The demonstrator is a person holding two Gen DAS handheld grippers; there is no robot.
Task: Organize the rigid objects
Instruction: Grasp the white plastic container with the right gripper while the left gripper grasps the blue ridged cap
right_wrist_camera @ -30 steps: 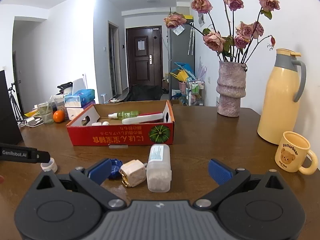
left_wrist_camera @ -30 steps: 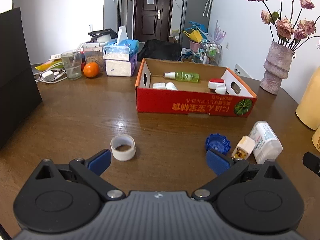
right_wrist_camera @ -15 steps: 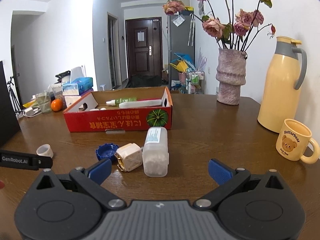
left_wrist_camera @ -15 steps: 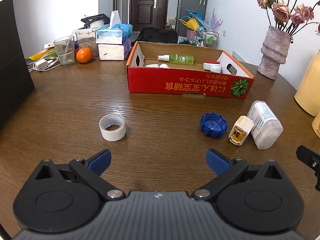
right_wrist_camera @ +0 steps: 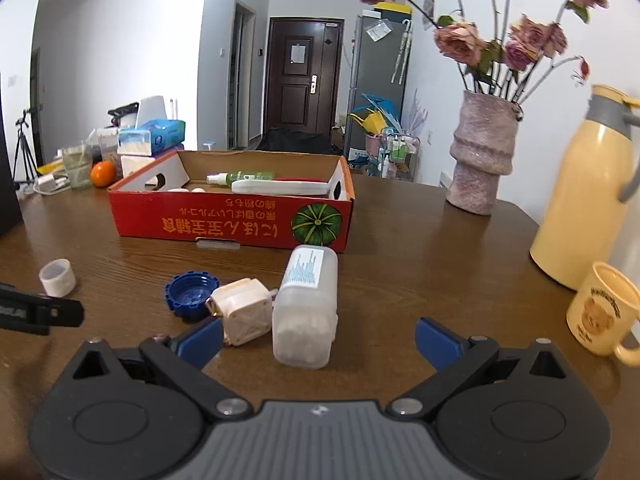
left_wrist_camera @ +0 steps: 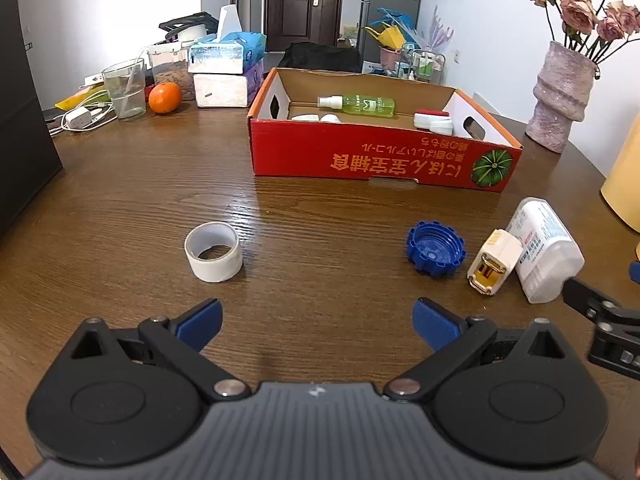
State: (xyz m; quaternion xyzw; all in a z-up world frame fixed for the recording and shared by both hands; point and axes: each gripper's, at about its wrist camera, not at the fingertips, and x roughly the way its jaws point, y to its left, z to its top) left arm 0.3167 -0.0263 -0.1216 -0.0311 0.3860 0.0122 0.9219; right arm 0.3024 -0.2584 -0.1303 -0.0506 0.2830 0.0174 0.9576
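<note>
I hold both grippers wide open and empty: left gripper (left_wrist_camera: pixel 316 322) faces the white tape ring (left_wrist_camera: pixel 213 251), right gripper (right_wrist_camera: pixel 318 338) the translucent plastic bottle (right_wrist_camera: pixel 306 306) lying on the wooden desk (right_wrist_camera: pixel 420 248). I judge this the approach step; next, close on the bottle and carry it into the red cardboard box (right_wrist_camera: pixel 232 226).

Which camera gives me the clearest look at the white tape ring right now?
The left wrist view: the white tape ring stands large and unobstructed ahead of the open left tongs, its hollow centre visible. The right wrist view shows it only small, near the left edge, its inside hard to see.
</note>
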